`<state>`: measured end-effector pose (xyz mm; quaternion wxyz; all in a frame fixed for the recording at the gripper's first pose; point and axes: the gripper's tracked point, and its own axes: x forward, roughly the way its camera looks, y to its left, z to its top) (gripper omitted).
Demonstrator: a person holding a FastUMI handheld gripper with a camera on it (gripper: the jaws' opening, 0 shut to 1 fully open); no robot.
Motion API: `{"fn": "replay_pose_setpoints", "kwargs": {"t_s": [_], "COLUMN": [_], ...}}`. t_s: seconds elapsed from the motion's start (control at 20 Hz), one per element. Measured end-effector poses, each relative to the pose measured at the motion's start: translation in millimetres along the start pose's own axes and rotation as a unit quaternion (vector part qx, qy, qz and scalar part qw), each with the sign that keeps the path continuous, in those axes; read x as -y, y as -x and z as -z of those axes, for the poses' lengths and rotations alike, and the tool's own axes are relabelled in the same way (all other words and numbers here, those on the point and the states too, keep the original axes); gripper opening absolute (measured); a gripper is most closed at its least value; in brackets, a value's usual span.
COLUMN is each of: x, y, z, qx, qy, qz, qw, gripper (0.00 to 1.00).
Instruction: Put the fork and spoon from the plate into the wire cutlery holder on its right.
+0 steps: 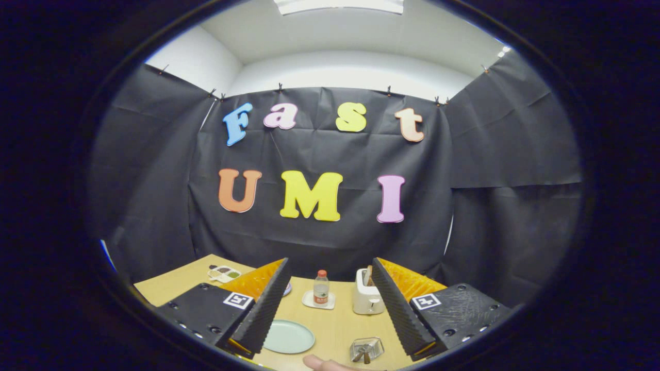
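I'm holding my claw [330,304] wide and empty above the surface [335,322] — plate [289,336] lying ahead-left between the fingers, wire cutlery holder [366,349] to its right, handles seemingly poking out.

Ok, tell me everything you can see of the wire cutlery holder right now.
The wire cutlery holder is a small, silvery metal basket standing upright on the wooden table, to the right of the pale green plate and apart from it. It sits between the spread fingers of the hand-held gripper, nearer the right one. Utensil handles already lean inside it; which utensils is too small to tell. A fingertip lies just short of it, not touching.
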<state>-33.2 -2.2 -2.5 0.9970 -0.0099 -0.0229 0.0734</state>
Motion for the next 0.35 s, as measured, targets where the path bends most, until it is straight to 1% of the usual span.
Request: {"fn": "replay_pose_setpoints", "kwargs": {"t_s": [0.15, 0.25, 0.35], "x": [-2.5, 1.8, 2.1], "y": [1.6, -3.6, -5.4], "z": [3.6, 7.0, 9.0], "qx": [-0.012, -0.016, -0.02], "qy": [-0.008, -0.007, -0.011], "qz": [-0.006, 0.002, 0.001], "qw": [1.0, 1.0, 1.0], "gripper": [0.96, 0.96, 0.96]}}
